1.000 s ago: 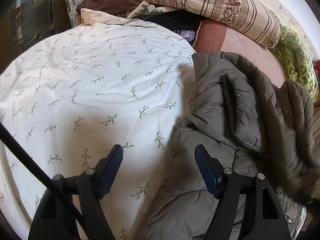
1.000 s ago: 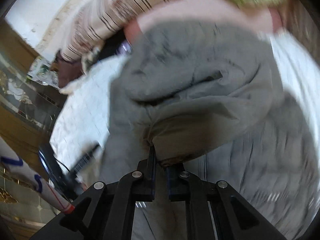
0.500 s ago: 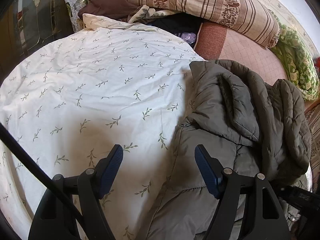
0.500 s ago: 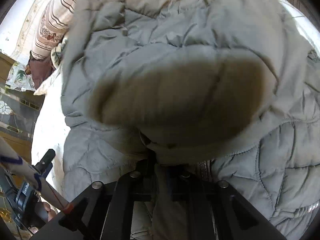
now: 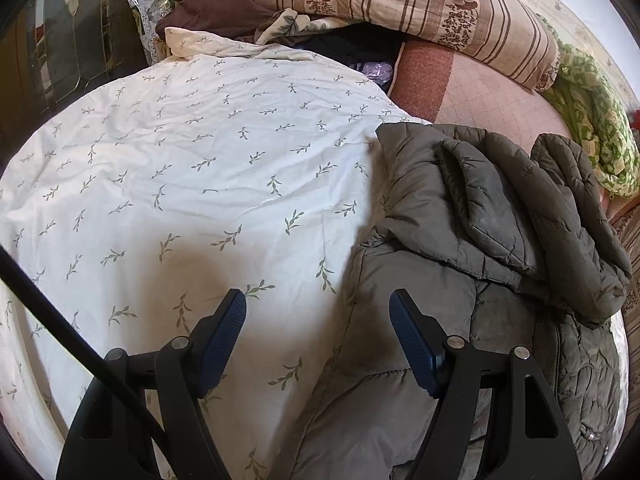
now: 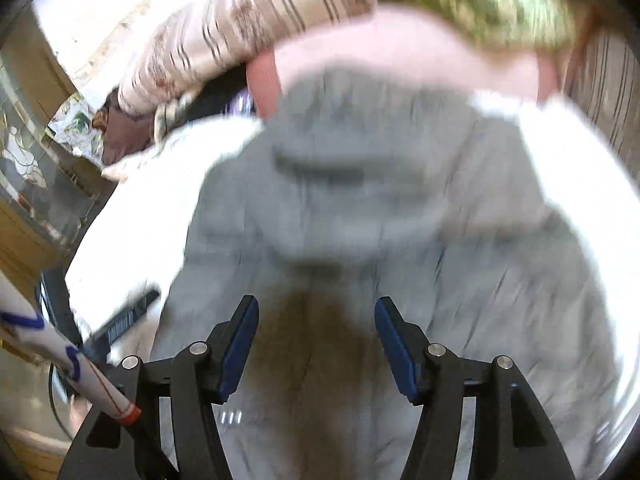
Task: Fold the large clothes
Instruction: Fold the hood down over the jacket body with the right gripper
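Note:
A grey-green quilted puffer jacket (image 5: pixel 480 248) lies on a bed, its upper part folded over onto its body at the right. My left gripper (image 5: pixel 318 316) is open and empty, hovering over the jacket's left edge where it meets the white leaf-print duvet (image 5: pixel 192 184). In the blurred right wrist view the jacket (image 6: pixel 380 208) fills the middle. My right gripper (image 6: pixel 316 320) is open and empty just above the jacket.
A striped floral pillow (image 5: pixel 420 12) and a green patterned blanket (image 5: pixel 592 132) lie at the head of the bed, on a pink sheet (image 5: pixel 492 96). Brown clothes (image 5: pixel 216 4) are heaped at the back left beside a dark glass cabinet (image 5: pixel 72 40).
My right gripper let go of the jacket fold, opened, and pulled back. The folded part now rests on the jacket's body. My left gripper stayed open and barely moved.

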The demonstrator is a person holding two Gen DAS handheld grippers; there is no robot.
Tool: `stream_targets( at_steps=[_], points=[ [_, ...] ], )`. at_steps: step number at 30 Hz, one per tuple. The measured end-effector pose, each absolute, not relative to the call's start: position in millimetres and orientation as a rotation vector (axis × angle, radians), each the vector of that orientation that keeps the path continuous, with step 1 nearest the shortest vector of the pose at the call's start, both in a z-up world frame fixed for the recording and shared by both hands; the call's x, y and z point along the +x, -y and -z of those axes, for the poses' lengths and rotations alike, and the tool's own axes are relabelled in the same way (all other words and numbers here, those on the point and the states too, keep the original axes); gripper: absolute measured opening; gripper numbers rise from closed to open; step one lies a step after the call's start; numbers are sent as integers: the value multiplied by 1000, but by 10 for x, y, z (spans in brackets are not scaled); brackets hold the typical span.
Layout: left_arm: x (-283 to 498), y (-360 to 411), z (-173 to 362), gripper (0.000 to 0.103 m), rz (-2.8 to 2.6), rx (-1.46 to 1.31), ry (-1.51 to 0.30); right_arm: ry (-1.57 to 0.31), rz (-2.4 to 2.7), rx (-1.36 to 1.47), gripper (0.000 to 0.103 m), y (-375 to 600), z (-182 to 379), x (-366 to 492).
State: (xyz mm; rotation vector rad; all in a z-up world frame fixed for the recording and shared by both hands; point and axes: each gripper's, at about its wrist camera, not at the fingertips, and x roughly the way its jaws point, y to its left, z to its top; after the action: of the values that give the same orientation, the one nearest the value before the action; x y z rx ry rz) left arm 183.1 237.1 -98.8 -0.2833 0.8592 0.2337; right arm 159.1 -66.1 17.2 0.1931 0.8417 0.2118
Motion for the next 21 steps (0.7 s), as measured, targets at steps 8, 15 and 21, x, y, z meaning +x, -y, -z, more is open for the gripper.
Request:
stream_targets(
  at_steps=[8, 15, 21],
  points=[
    [1848, -2350, 959, 73, -221, -275, -858, -809, -63, 62, 65, 394, -176, 2698],
    [1892, -2350, 954, 73, -212, -283, -864, -1029, -216, 75, 64, -188, 686, 2708],
    [1867, -2308, 956, 73, -218, -268, -871, -968, -229, 38, 65, -130, 461, 2583]
  ],
)
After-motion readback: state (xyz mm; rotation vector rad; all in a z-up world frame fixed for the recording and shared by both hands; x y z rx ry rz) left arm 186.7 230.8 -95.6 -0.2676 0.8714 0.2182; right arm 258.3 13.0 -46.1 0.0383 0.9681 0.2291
